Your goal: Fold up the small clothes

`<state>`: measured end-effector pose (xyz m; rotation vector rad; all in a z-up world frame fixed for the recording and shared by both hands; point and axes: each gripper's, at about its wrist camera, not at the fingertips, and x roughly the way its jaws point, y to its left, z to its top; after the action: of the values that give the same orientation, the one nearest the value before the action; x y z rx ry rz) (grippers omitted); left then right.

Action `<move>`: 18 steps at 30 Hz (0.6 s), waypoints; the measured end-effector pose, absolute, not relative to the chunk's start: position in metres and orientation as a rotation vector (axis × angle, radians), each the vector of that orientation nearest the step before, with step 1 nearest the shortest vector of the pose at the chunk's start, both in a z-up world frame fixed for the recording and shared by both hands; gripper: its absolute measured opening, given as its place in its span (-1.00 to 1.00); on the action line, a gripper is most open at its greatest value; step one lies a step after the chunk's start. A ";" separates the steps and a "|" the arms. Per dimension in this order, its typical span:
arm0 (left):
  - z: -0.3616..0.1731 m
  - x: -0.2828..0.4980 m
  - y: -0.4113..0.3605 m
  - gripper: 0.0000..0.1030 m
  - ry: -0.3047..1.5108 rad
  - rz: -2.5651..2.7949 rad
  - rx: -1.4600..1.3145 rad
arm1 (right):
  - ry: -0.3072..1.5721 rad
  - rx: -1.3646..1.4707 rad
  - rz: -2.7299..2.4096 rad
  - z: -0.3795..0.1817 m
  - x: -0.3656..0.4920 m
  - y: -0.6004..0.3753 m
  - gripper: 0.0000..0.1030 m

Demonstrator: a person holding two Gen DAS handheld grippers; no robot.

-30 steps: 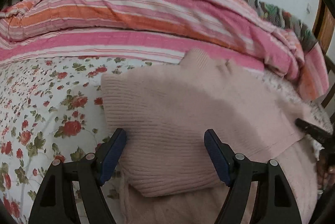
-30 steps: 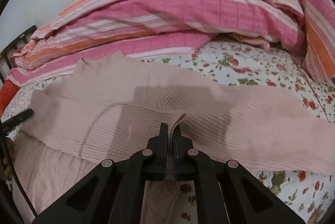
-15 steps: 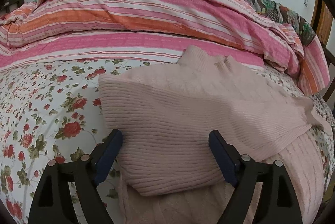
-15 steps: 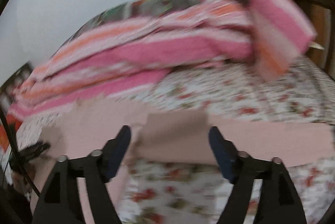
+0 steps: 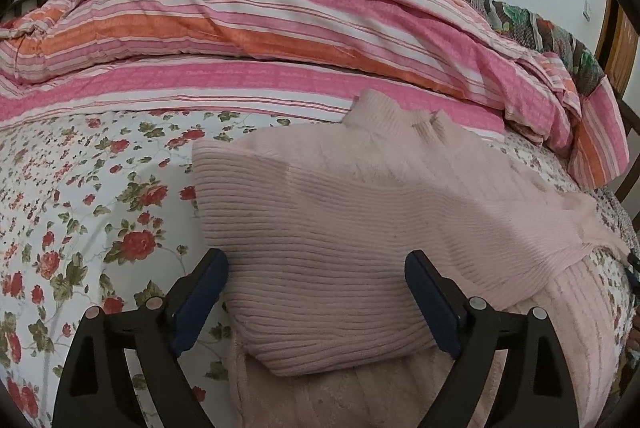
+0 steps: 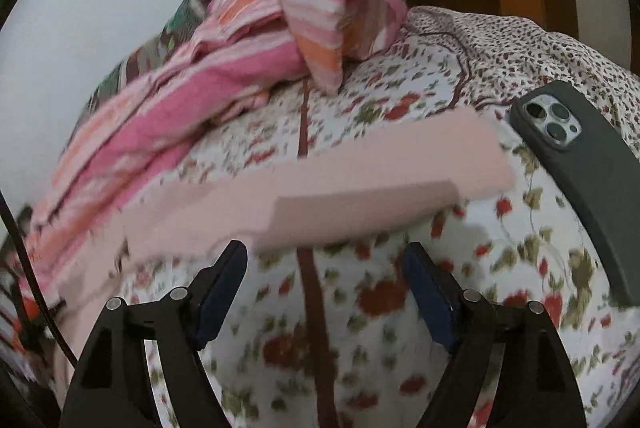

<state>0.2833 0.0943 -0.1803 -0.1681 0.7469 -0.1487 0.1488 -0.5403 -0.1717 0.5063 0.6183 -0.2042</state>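
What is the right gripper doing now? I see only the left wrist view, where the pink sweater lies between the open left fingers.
Observer: The right gripper is open and holds nothing; its jaws have just been opening.
Operator: What lies in front of it?
Observer: A pink sleeve lies stretched out on the floral sheet, just ahead of its fingertips. The picture is blurred.
Operator: Is anything else near there?
Observer: Yes, a dark phone lies back up on the sheet, to the right of the sleeve's end.
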 end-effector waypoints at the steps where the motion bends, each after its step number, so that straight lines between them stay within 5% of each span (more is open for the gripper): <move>1: -0.180 0.283 0.095 0.76 0.747 -0.151 -0.175 | 0.611 0.527 -0.220 -0.173 0.154 -0.547 0.54; 3: -0.181 0.284 0.097 0.76 0.746 -0.155 -0.184 | 0.609 0.532 -0.239 -0.172 0.162 -0.554 0.48; 5: -0.180 0.283 0.098 0.76 0.743 -0.159 -0.191 | 0.613 0.504 -0.295 -0.168 0.171 -0.558 0.18; 6: -0.181 0.283 0.099 0.76 0.741 -0.161 -0.194 | 0.620 0.476 -0.337 -0.167 0.174 -0.561 -0.21; 7: -0.181 0.283 0.100 0.76 0.739 -0.163 -0.199 | 0.626 0.452 -0.375 -0.166 0.176 -0.563 -0.81; 18: -0.177 0.264 0.146 0.77 0.689 -0.175 -0.461 | 0.483 0.250 -0.393 -0.082 0.180 -0.493 -0.89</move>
<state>0.2637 0.1457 -0.1770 -0.4606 0.6891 -0.1752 0.1801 -0.4927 -0.0819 0.2499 0.4831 -0.3932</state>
